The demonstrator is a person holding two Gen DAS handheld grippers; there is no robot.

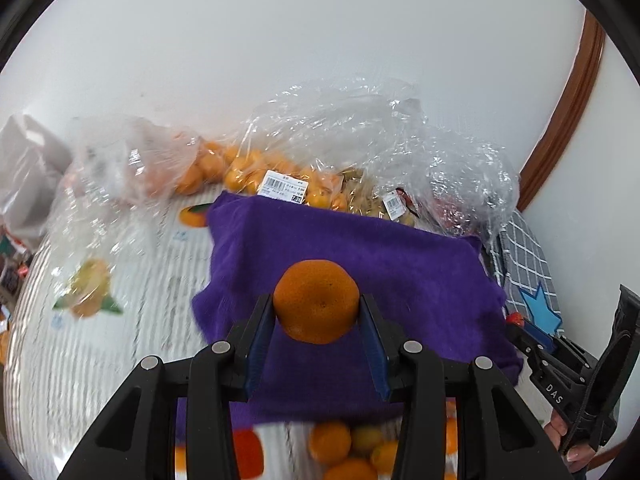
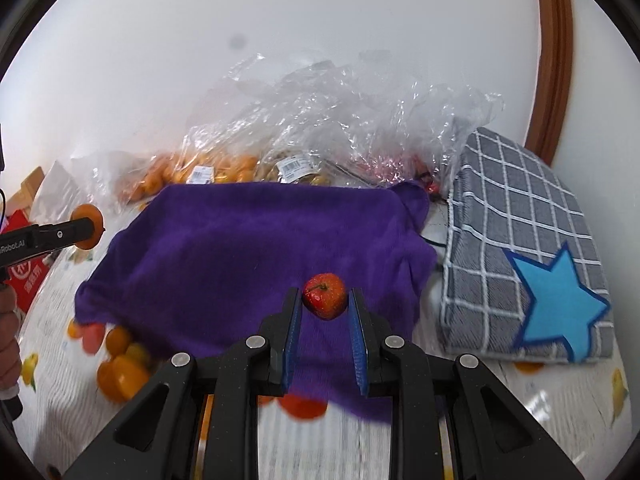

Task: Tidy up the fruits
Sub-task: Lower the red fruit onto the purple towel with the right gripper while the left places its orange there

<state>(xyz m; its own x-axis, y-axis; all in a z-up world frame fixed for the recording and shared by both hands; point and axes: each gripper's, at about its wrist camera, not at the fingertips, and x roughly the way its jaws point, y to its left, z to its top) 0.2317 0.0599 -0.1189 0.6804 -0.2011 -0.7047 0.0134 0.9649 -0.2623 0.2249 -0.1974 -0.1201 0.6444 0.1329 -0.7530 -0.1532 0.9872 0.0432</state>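
An orange (image 1: 316, 300) is held clamped in the left gripper (image 1: 316, 306) and a small red fruit (image 2: 324, 295) pinched in the nearly closed right gripper (image 2: 324, 300), both carried over the purple cloth (image 2: 240, 248), which lies directly below and ahead.

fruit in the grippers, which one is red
The small red apple-like fruit in the right gripper; the left gripper holds a larger round orange mandarin.
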